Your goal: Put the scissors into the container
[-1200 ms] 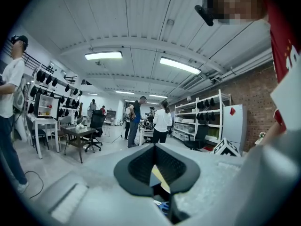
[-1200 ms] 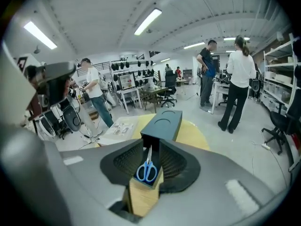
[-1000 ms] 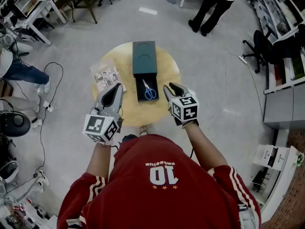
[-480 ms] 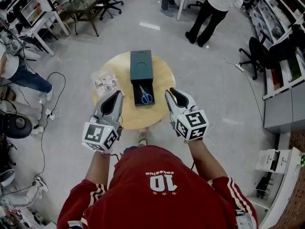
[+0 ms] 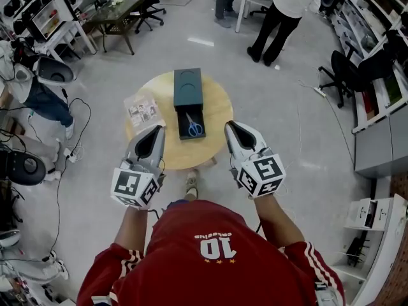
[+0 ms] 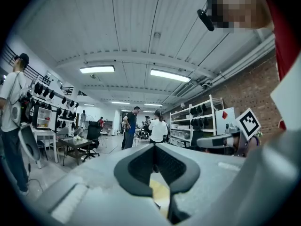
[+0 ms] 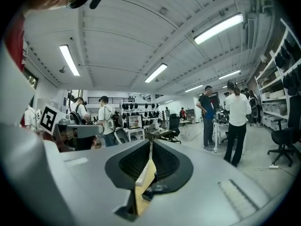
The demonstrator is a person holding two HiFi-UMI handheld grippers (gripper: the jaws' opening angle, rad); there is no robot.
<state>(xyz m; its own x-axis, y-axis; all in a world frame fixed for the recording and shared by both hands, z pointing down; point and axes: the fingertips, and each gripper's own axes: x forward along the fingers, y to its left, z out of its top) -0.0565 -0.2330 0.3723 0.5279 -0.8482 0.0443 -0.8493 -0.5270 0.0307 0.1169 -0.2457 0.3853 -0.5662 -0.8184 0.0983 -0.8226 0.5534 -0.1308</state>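
Note:
The blue-handled scissors [image 5: 194, 126] lie in the open drawer [image 5: 183, 130] of a dark green container [image 5: 188, 88] on the round wooden table [image 5: 217, 101]. Both grippers hang short of the table's near edge, one on each side of the drawer, and touch nothing. My left gripper [image 5: 155, 131] has its jaws together and empty, as the left gripper view [image 6: 153, 149] also shows. My right gripper [image 5: 231, 127] is closing with nothing between its jaws. In the right gripper view [image 7: 150, 147] a thin slit remains between its tips.
A printed sheet [image 5: 141, 111] lies on the table's left part. Desks and office chairs [image 5: 121, 5] stand far left, people [image 5: 280, 11] beyond the table, shelving [image 5: 382, 75] at right. Cables [image 5: 70, 139] run over the floor at left.
Both grippers have drawn back from the table toward the person. The right gripper has moved down and to the right. The scissors stay in the drawer.

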